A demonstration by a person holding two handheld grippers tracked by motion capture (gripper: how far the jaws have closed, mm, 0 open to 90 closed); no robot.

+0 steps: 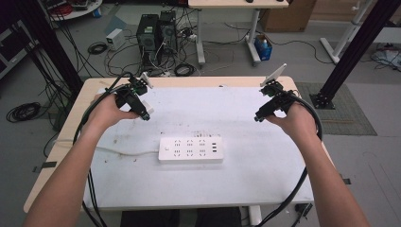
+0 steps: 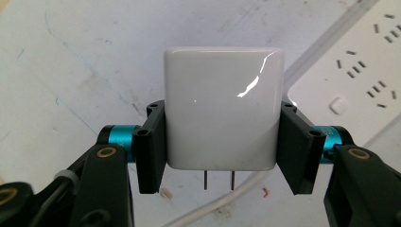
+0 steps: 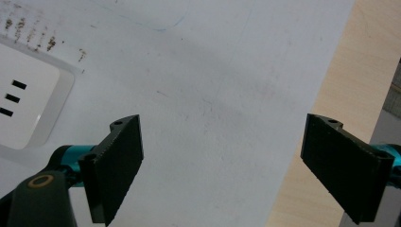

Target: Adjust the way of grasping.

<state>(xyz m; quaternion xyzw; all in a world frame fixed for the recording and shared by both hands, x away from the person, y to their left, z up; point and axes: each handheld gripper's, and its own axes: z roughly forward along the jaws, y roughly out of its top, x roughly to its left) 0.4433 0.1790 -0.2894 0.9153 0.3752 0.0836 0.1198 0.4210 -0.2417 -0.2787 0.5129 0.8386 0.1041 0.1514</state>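
Note:
A glossy white plug-in charger [image 2: 222, 111] with two metal prongs pointing back sits squeezed between the black jaws of my left gripper [image 2: 222, 142]. In the high view that left gripper [image 1: 144, 113] hangs above the table's back left part, held off the surface. A white power strip [image 1: 190, 149] with several sockets lies flat mid-table, and its corner [image 2: 359, 80] lies to the right of the charger. My right gripper [image 1: 259, 117] hovers at the back right, jaws wide apart; between them [image 3: 222, 165] is bare table.
The strip's white cord [image 1: 127, 152] runs left across the white mat [image 1: 246, 175]. The wooden table edge [image 3: 331, 118] lies just right of my right gripper. Computer towers [image 1: 156, 33] and loose cables stand on the floor beyond the table.

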